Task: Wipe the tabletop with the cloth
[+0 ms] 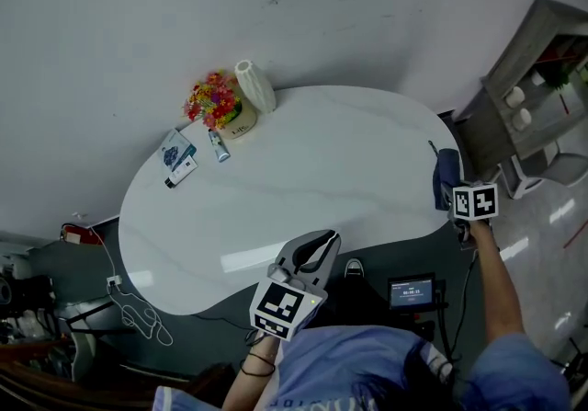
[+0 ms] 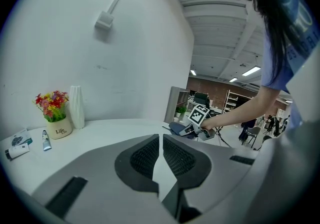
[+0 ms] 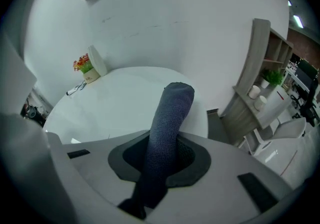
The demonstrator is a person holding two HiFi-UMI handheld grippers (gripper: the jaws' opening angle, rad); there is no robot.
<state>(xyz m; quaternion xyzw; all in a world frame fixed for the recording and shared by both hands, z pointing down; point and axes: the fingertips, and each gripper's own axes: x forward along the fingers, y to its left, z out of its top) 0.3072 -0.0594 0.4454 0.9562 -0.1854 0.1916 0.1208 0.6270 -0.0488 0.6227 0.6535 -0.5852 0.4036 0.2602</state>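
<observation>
Your R gripper (image 3: 161,160) gripped the cloth (image 3: 172,113), long axis fwd, at tabletop (image 1: 303,179) R edge; unwiped top lay leftward. L gripper (image 2: 161,154) jaws nearly together, empty

Flower pot (image 2: 60,131) reads "Life" (smaller line beneath illegible).

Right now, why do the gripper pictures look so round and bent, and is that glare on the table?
Left gripper view: wide-angle lens, dark corners, the wall bulging. Right gripper view: same curving, the shelf leaning, the cloth looming large. Head view: a pale reflected streak on the tabletop near the person's edge; otherwise soft, even light.
</observation>
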